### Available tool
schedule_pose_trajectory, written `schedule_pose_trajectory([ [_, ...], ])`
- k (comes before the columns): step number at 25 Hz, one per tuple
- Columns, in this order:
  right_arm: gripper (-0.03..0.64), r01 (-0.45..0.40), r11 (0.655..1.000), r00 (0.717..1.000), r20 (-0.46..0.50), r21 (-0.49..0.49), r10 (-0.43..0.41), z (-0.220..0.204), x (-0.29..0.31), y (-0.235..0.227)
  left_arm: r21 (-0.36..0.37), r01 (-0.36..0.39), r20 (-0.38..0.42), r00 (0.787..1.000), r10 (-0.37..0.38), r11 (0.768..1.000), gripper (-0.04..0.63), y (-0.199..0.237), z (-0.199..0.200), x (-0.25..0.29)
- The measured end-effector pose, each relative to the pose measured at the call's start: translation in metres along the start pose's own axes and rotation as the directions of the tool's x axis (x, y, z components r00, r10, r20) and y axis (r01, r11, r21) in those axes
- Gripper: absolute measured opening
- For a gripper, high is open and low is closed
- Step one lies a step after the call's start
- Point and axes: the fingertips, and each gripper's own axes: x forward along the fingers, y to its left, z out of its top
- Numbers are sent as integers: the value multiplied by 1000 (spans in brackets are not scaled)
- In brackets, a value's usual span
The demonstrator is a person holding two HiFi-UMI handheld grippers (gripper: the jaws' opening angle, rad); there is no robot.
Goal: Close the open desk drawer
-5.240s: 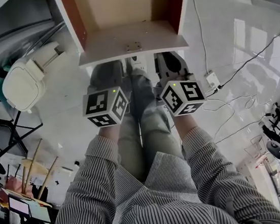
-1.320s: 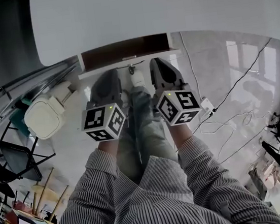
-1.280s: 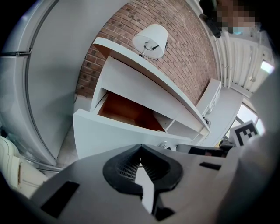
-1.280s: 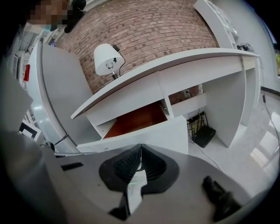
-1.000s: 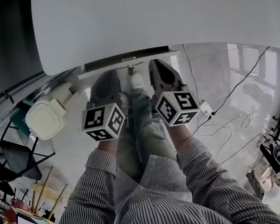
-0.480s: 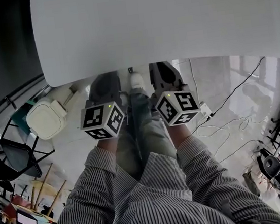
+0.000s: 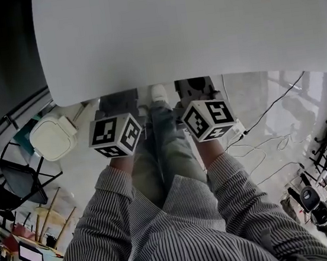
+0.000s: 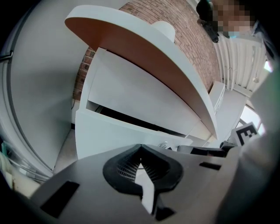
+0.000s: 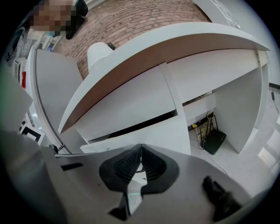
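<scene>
White desk (image 7: pixel 186 28), drawer (image 8: pixel 118 133) seemingly just ajar beneath, left claw (image 8: pixel 140 151) and right claw (image 9: pixel 141 148) both pinched together, empty

Left gripper (image 8: pixel 140 151), fingers closed together, white drawer (image 8: pixel 114 134) slightly ajar under desk (image 8: pixel 144 54)

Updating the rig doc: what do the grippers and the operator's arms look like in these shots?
Matching pair: left gripper and right gripper have dark grey bodies and ribbed black pads. Each carries a white cube with black square markers: left cube, right cube. The person wears long sleeves in thin dark-and-white stripes.
</scene>
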Motion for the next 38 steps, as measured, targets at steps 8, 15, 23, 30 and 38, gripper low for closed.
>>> schedule_pose_trajectory([
  [8, 17, -28, 1000, 999, 19, -4, 28, 13, 12, -1, 19, 15, 30, 999, -15, 1000, 12, 2, 14, 11],
  [15, 17, -26, 1000, 999, 27, -1, 26, 13, 20, -3, 18, 13, 34, 999, -13, 1000, 12, 6, 15, 18],
  [23, 17, -21, 1000, 999, 28, 0, 21, 10, 19, -3, 16, 12, 28, 1000, -12, 1000, 12, 7, 12, 18],
  [30, 17, -12, 1000, 1000, 23, 12, 12, 8, 21, -14, 8, -16, 24, 1000, 16, 1000, 12, 4, 6, 26],
  [38, 17, -31, 999, 999, 28, -13, 31, 1, -3, 10, 48, 41, 29, 999, -43, 998, 12, -18, 10, 3],
])
